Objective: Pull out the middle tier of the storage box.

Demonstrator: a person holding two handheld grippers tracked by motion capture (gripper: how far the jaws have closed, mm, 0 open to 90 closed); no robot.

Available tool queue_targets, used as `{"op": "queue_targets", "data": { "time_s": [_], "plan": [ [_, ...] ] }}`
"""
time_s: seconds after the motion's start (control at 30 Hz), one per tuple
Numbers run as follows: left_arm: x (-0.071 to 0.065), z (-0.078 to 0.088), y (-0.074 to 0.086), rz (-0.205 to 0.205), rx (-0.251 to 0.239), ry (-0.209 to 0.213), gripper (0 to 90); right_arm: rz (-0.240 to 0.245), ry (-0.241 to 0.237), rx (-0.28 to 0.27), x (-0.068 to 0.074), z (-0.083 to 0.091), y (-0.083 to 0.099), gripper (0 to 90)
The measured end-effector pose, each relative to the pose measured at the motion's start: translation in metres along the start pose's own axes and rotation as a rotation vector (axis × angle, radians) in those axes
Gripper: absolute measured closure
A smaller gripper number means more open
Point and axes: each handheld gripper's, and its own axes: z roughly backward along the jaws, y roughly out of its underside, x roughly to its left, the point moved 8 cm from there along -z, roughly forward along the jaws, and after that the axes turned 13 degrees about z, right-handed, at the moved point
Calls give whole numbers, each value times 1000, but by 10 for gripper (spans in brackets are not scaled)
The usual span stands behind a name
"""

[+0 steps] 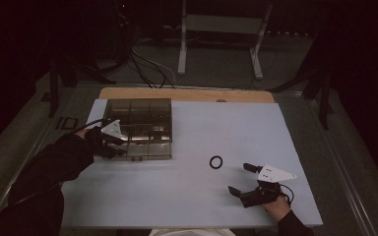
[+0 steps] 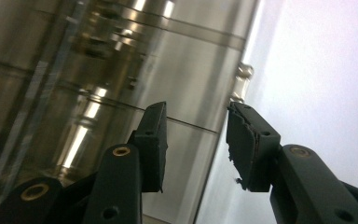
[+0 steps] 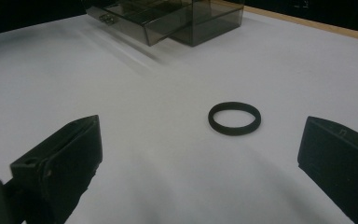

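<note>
A: Left tool [image 1: 119, 147] sits at the near-left corner of the smoked clear compartment box [image 1: 140, 129], jaws partly apart with nothing between the pads; the left gripper view has them at the box's edge beside its small clasp [image 2: 242, 79].

B: And the right tool [image 1: 243, 181]?

A: Wide open, empty, low over the white table [image 1: 187, 196], aimed at the black rubber ring [image 1: 216, 162], which lies flat just ahead and well apart from the box.

B: Step in hand?

A: Likely the reach for the ring. Next move calls for straddling its rim, closing gently, then lifting toward a compartment.
</note>
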Motion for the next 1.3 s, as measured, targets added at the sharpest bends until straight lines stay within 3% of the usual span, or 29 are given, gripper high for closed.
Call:
{"op": "queue_targets", "data": {
  "time_s": [0.03,0.07,0.1,0.13,0.17,0.2,0.23,0.27,0.3,0.33,0.37,0.5,0.53,0.77,0.8,1.0,1.13,1.3],
  "plan": [
    [0,0,0,0,0,0,581,0,0,0,0,0,0,0],
    [3,4,-4,67,-40,-11,568,-1,0,0,0,0,0,0],
    [3,4,-4,67,-40,-11,552,-1,0,0,0,0,0,0],
    [3,7,-6,93,-70,-6,552,-4,0,0,0,0,0,0],
    [3,9,-8,113,-95,-6,517,-1,0,0,0,0,0,0],
    [5,14,-12,159,-146,-1,473,-2,-1,-1,0,0,0,0],
    [5,14,-12,159,-146,-1,443,-2,-1,-1,0,0,0,0],
    [6,18,-15,214,-182,-12,382,-4,0,-1,0,0,0,0],
    [6,18,-15,214,-182,-12,348,-4,0,-1,0,0,0,0],
    [6,20,-15,226,-203,-36,232,-4,0,-2,0,1,0,0],
    [6,20,-15,226,-203,-36,180,-4,0,-2,0,1,0,0],
    [7,20,-13,262,-213,-55,55,-6,0,-2,0,1,-1,0],
    [7,23,-12,279,-241,-72,19,-4,1,-4,0,1,-1,0],
    [1,26,-10,320,-326,-91,8,-7,5,-6,-1,2,-1,0],
    [0,27,-9,332,-350,-113,7,-7,6,-6,-1,2,-1,0],
    [-9,30,-6,389,-387,-110,8,-7,5,-7,-1,2,-1,0],
    [-17,30,-3,414,-423,-81,8,-5,6,-7,-1,2,-1,0],
    [-29,23,4,427,-423,-53,8,-6,5,-8,-1,2,-1,0]
  ]
}}
